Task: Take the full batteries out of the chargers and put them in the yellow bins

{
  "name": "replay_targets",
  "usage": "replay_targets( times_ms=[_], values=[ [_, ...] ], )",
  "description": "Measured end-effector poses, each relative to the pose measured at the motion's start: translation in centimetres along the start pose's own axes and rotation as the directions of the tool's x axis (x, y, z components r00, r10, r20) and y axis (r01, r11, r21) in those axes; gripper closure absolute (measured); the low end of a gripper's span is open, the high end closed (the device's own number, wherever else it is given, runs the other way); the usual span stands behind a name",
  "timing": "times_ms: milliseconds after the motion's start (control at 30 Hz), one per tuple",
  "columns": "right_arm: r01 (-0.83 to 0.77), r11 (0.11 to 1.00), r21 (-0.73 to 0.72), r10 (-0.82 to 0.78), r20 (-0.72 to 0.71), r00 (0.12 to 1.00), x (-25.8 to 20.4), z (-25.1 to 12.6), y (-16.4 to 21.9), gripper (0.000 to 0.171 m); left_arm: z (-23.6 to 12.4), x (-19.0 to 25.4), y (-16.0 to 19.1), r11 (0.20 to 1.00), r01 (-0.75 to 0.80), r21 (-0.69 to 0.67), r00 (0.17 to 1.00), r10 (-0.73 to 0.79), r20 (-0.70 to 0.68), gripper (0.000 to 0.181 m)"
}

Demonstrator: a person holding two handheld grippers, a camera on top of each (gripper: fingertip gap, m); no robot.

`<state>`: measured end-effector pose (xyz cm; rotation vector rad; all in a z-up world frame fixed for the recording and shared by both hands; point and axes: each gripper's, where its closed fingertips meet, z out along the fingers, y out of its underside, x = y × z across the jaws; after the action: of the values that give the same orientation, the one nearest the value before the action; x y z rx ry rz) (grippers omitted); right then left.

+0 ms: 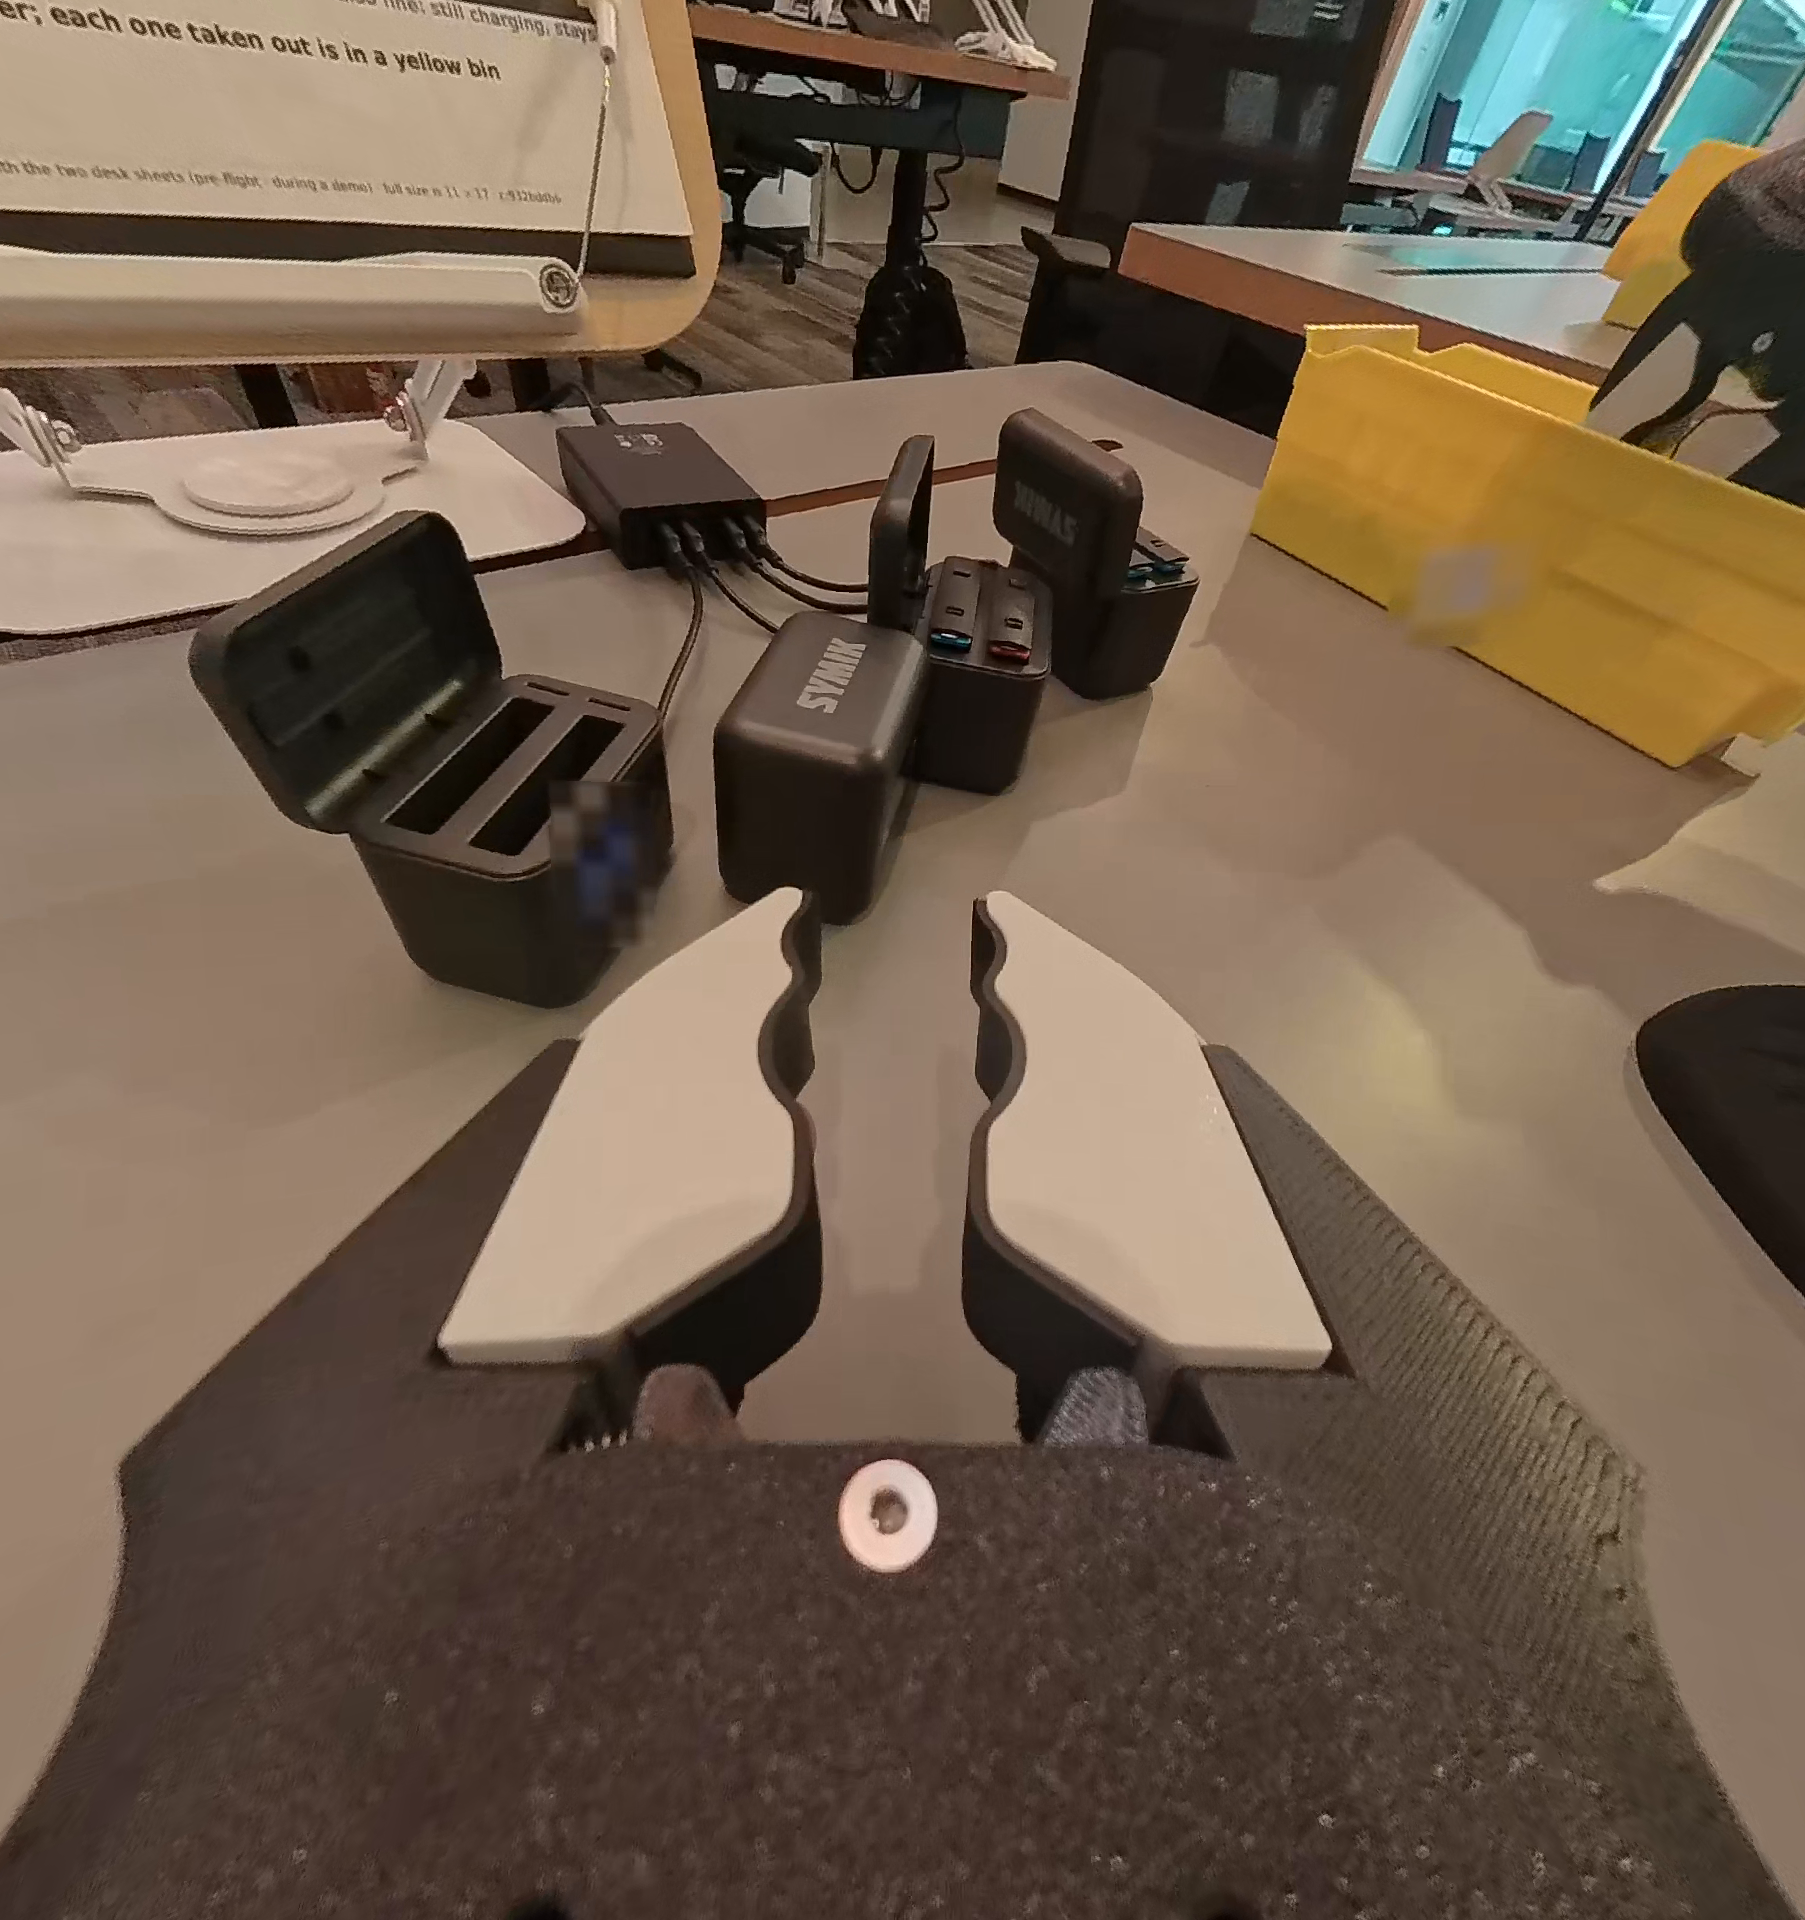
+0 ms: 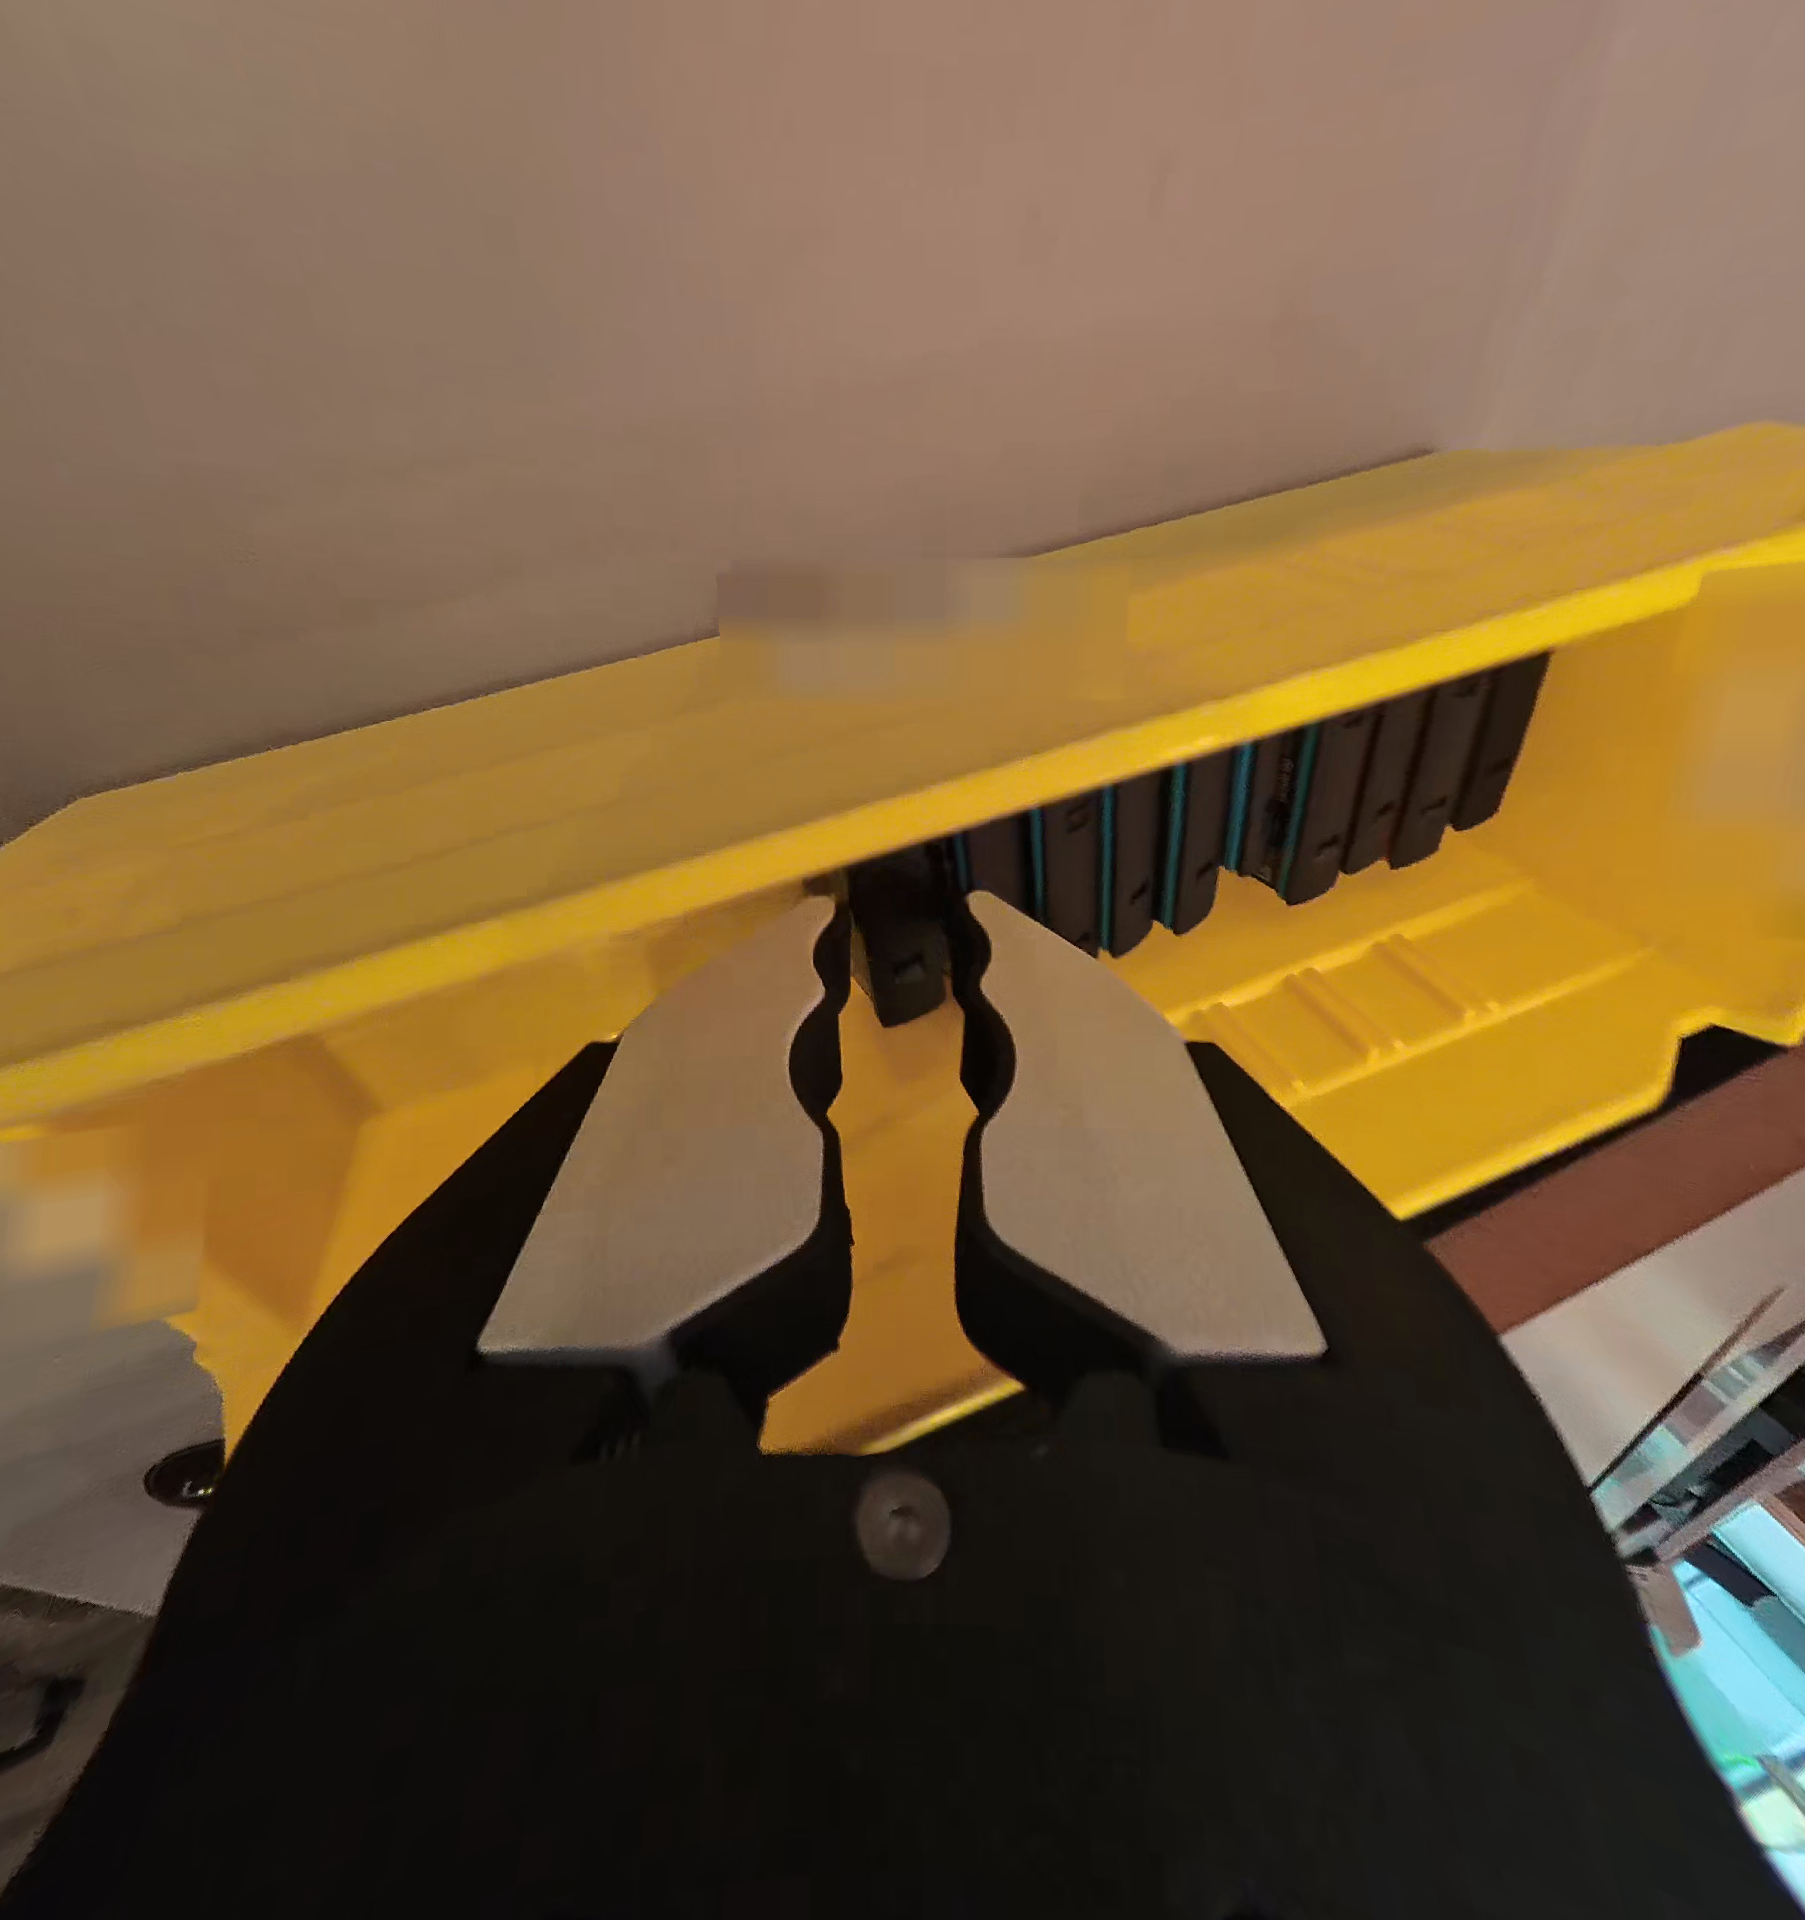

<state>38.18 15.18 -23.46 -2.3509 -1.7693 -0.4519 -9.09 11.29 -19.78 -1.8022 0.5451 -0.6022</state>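
In the left wrist view, my left gripper (image 1: 893,914) is open and empty, low over the grey table (image 1: 1241,935) in front of several black chargers. The left charger (image 1: 430,758) is open with empty slots. The nearest charger (image 1: 825,748) is closed. Behind it, an open charger (image 1: 981,665) holds batteries with blue and red tabs, and another open charger (image 1: 1116,582) shows teal tabs. A yellow bin (image 1: 1552,582) stands at the right, with my right gripper (image 1: 1760,312) over it. In the right wrist view, my right gripper (image 2: 898,914) is shut on a black battery (image 2: 898,966) inside the yellow bin (image 2: 565,831), beside a row of batteries (image 2: 1241,821).
A black USB hub (image 1: 659,488) with cables feeds the chargers. A stand with a printed sheet (image 1: 285,156) and white base (image 1: 254,499) sits at the back left. A black chair (image 1: 1771,1143) is at the table's right edge. A second yellow bin (image 1: 1698,208) stands farther back.
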Motion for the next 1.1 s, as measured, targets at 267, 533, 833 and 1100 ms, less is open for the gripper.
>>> replay_targets(
  times_ms=[267,533,833,1100],
  values=[
    [-0.121,0.952,0.282,0.173,-0.170,0.970,3.4,-8.6,-5.1,0.160,0.0,0.2,0.2,1.000,-0.006,-0.022,1.000,0.006,-0.007,0.160],
    [-0.019,0.712,0.702,0.220,-0.196,0.956,-2.3,-16.8,-20.9,0.148,0.2,-0.9,0.2,0.994,-0.097,-0.045,0.991,0.100,0.088,0.148],
    [-0.163,0.426,0.890,0.228,0.069,0.971,-8.3,-17.4,-30.6,0.145,2.4,-8.2,1.5,0.965,-0.108,-0.241,0.968,0.157,0.194,0.115],
    [-0.320,0.250,0.914,0.195,0.276,0.941,-10.2,-18.3,-32.8,0.151,5.8,-11.2,1.2,0.946,-0.108,-0.305,0.969,0.169,0.182,0.114]
  ],
)
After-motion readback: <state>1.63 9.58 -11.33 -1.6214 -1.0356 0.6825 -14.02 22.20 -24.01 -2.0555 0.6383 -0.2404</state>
